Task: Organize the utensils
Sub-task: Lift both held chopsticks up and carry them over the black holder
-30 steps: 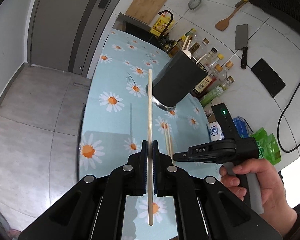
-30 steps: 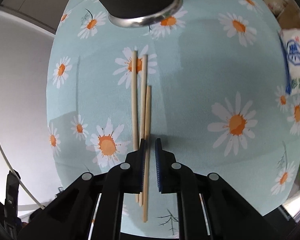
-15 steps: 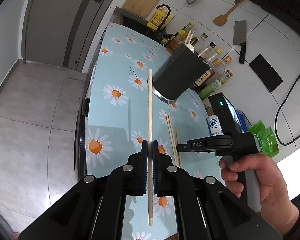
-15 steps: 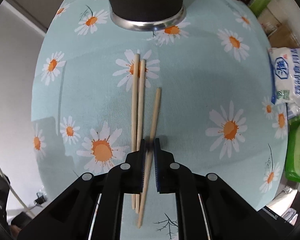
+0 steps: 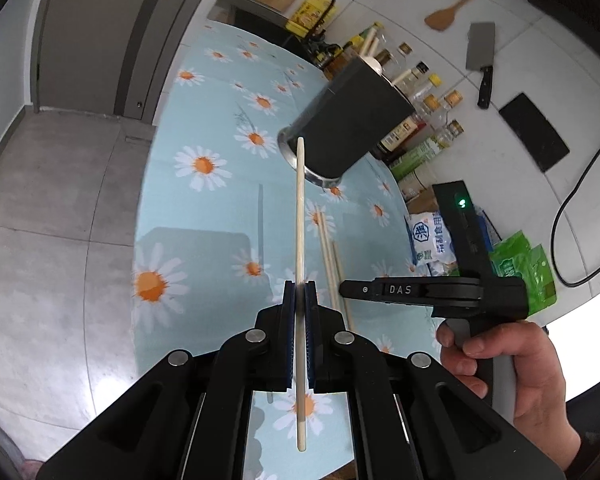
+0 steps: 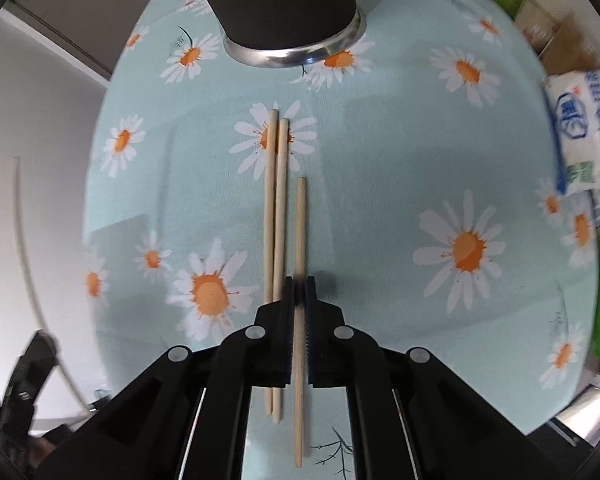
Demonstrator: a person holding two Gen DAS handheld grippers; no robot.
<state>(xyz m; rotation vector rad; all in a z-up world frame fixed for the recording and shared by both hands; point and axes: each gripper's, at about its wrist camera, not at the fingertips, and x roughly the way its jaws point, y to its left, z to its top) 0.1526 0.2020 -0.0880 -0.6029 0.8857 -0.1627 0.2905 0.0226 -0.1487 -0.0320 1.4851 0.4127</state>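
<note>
Holding one chopstick [image 5: 300, 216] tight in your left gripper [image 5: 299, 300], you squeeze your right gripper [image 6: 299, 292] shut on another chopstick [image 6: 300, 232] lying on the daisy cloth [image 6: 380, 152]. Next, lift both into the dark cup [image 5: 356, 120].

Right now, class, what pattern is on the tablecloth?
White and orange daisies on a pale blue tablecloth, clearest in the right wrist view.

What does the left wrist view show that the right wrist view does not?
Only the left wrist view: the left gripper shut on one chopstick, the hand holding the right gripper, and a cleaver on the wall. Only the right wrist view: the right gripper closed on another chopstick. Both: the dark holder, two loose chopsticks, the daisy cloth.
</note>
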